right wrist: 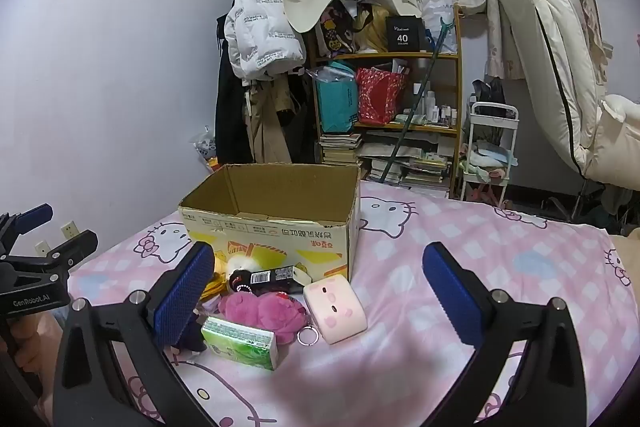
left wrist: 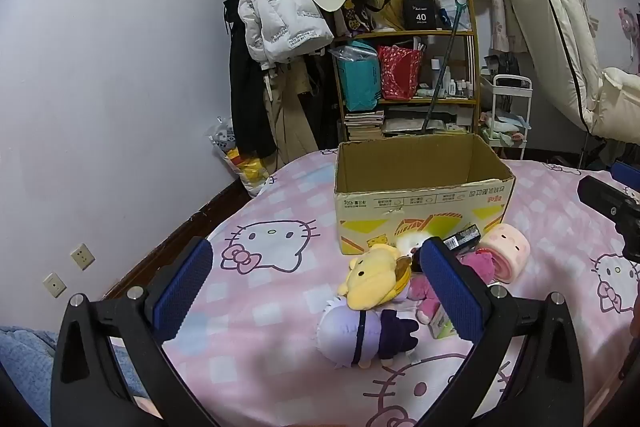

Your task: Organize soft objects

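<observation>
An open cardboard box (left wrist: 424, 205) (right wrist: 276, 227) stands on the pink cat-print bedspread (left wrist: 276, 291) (right wrist: 480, 267). In front of it lies a pile of soft toys: a yellow plush (left wrist: 370, 277), a lilac-headed doll (left wrist: 360, 333), a magenta plush (right wrist: 262, 311) (left wrist: 476, 263) and a pink roll-shaped cushion (right wrist: 336, 307) (left wrist: 506, 253). A green tissue pack (right wrist: 240, 341) and a black bar-coded packet (right wrist: 272, 277) lie among them. My left gripper (left wrist: 320, 287) is open above the bed, left of the pile. My right gripper (right wrist: 320, 287) is open, hovering over the pile with nothing gripped.
Behind the bed stand a cluttered wooden shelf (left wrist: 408, 67), hanging coats (left wrist: 276, 11), a white trolley (left wrist: 510, 107) and a folded cream mattress (left wrist: 560, 39). A wall (left wrist: 100, 87) runs along the left. The other gripper shows at each frame's edge (right wrist: 36, 259).
</observation>
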Action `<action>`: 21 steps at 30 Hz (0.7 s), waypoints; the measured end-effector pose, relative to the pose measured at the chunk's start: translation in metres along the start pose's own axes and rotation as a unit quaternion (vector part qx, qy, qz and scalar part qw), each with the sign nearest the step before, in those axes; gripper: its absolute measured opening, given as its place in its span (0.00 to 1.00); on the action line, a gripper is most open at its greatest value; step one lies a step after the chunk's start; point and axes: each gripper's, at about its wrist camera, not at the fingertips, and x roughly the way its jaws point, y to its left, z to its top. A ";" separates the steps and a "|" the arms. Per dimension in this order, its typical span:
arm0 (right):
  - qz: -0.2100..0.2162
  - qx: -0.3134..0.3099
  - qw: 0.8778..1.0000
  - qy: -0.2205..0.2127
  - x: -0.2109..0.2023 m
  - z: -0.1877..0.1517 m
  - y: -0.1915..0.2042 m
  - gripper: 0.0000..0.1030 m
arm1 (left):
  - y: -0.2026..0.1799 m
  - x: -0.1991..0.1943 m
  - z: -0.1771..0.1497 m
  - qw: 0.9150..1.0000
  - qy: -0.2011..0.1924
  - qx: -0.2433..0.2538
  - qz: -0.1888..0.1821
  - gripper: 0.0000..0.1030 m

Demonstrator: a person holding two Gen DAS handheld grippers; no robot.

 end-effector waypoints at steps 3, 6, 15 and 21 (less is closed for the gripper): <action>-0.001 -0.002 1.000 -0.001 -0.001 0.000 0.000 1.00 | 0.000 0.000 0.000 1.000 0.000 0.000 0.000 0.99; 0.000 0.002 1.000 -0.003 -0.001 0.001 -0.001 1.00 | 0.000 -0.001 0.000 1.000 -0.001 0.001 -0.001 0.99; 0.000 -0.005 1.000 -0.001 -0.001 0.002 0.007 1.00 | -0.001 0.006 -0.007 1.000 0.004 0.004 -0.002 0.99; 0.000 0.002 1.000 -0.002 -0.001 0.001 -0.001 1.00 | -0.002 0.001 -0.001 1.000 0.004 0.004 -0.001 0.99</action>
